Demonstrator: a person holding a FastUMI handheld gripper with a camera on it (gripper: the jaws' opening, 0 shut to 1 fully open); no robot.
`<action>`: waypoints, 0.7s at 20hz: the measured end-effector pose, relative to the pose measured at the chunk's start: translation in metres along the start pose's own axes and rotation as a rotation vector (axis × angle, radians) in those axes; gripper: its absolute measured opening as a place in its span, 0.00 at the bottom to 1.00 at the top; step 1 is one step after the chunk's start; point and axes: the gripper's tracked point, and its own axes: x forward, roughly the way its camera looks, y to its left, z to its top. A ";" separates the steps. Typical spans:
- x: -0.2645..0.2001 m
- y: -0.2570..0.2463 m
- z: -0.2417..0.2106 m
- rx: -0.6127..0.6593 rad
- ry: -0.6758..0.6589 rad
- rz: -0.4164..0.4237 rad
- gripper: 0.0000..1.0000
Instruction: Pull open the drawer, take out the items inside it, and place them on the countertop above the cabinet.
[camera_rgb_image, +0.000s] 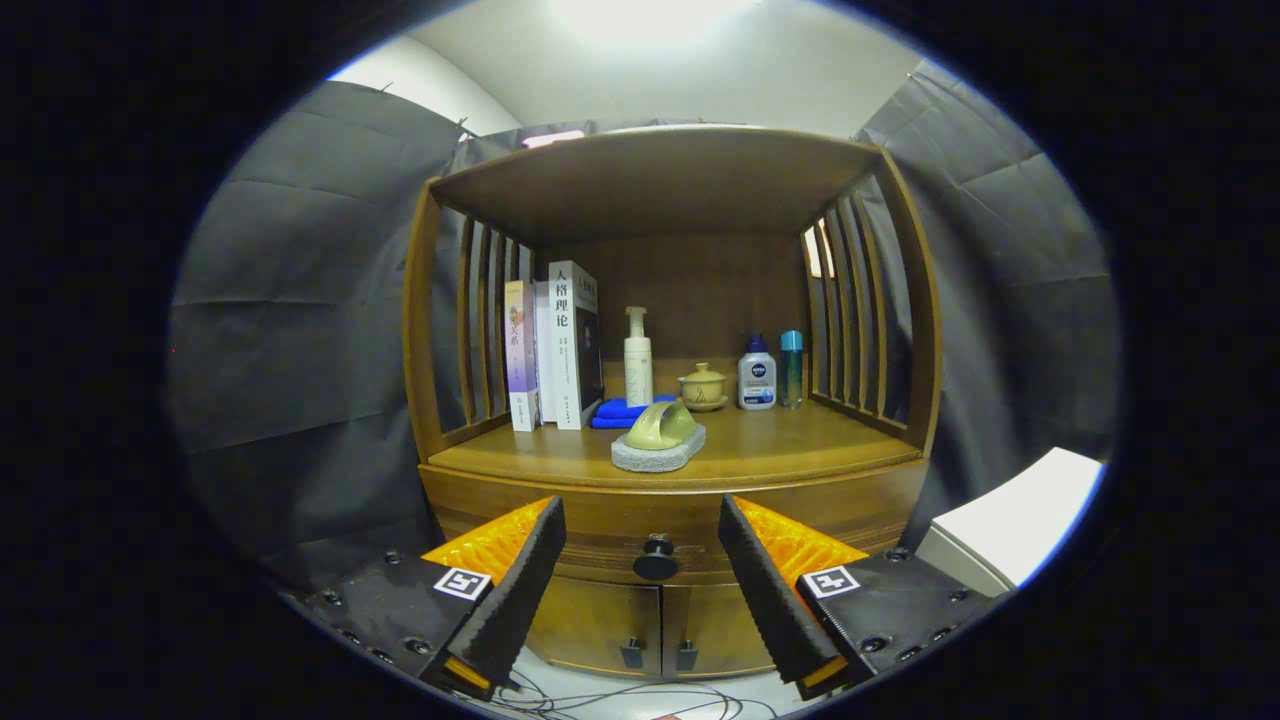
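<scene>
My gripper (642, 580) is spread wide, holding nothing; its two dark foam-faced fingers (515, 590) frame the cabinet front. Between them, and some way ahead, I see the round black knob (656, 560) of the drawer (650, 525). The drawer sits flush with the cabinet (670, 480), fully closed, so I cannot tell what is inside it. The fingers are apart from the knob, not touching it.

Below the drawer I note two small doors (660, 625), each with a small dark pull near the centre seam. Loose cables (620, 698) lie on the floor beneath them.

Above the drawer is the countertop (800, 440), a wooden shelf under a slatted hutch. Near its front edge, just above the knob, a green handled brush (660, 435) rests on a grey block. Behind it: a folded blue cloth (620, 410), a white pump bottle (638, 358), a small lidded yellow cup (703, 385), a white bottle with blue cap (757, 375), and a slim teal bottle (791, 368). Upright books (555, 345) stand against the left slats.

Off to the right of the cabinet, beyond my right finger, is a white box-like surface (1010, 530).
</scene>
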 end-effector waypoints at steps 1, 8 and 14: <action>-0.010 -0.003 0.004 -0.020 -0.016 -0.004 0.97; -0.065 -0.005 0.014 -0.033 -0.114 -0.006 0.97; -0.073 -0.003 -0.010 -0.014 -0.098 0.000 0.97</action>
